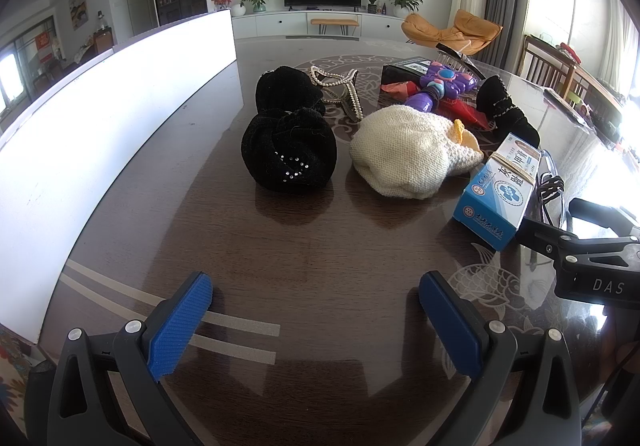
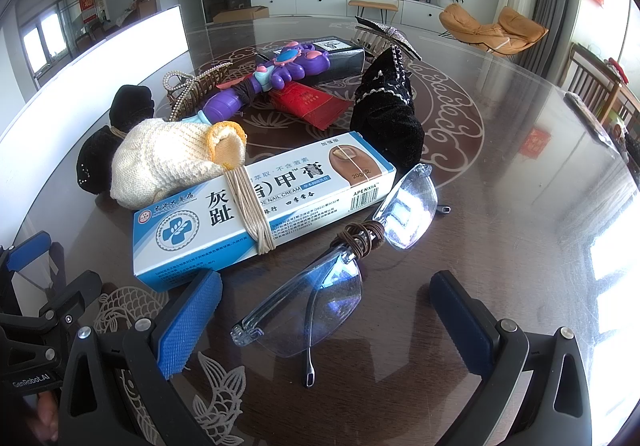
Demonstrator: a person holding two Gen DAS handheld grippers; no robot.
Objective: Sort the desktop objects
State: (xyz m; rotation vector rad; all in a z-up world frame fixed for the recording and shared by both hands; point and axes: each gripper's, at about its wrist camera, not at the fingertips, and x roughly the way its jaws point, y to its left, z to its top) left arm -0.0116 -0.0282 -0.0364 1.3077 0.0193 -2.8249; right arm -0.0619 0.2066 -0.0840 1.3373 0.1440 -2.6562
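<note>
My left gripper [image 1: 316,296] is open above bare dark table, with a black velvet hat [image 1: 289,154] and a cream knitted hat [image 1: 408,150] lying well ahead of it. My right gripper [image 2: 326,300] is open too, its fingers either side of folded rimless glasses [image 2: 340,278] bound with brown cord. A blue and white nail cream box [image 2: 260,206] wrapped with beige string lies just beyond the left finger. Further back sit a purple toy [image 2: 276,74], a red packet [image 2: 308,102], a black beaded hat [image 2: 388,114] and a pearl hair clip [image 2: 188,86].
A tall white panel [image 1: 100,134] runs along the table's left side. The round glass-topped table [image 2: 520,174] has open surface to the right. The right gripper's body [image 1: 592,262] shows at the right edge of the left wrist view. A black box [image 2: 340,54] lies at the back.
</note>
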